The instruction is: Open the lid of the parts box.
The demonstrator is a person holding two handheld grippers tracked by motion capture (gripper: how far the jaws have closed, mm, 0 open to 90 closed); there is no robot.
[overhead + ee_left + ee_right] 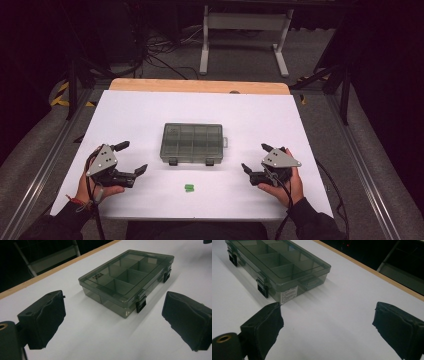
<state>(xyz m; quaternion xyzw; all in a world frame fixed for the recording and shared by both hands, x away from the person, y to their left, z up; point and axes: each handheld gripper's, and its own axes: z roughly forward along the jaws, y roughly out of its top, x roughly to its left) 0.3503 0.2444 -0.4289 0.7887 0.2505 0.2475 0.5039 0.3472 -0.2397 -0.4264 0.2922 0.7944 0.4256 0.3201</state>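
Closed compartment box (192, 143) sits mid-table (125, 107), small green piece (189, 188) near of it. Left gripper (133, 158) and right gripper (255, 158) flank the box, fingers released, grasping nothing.

The white tabletop (150, 115) is bright, and the room around it is very dark. Light comes from above. The clear box (125, 277) casts a soft shadow on the tabletop beside it. The high view looks a bit fuzzy. The near black jaws look blurry.
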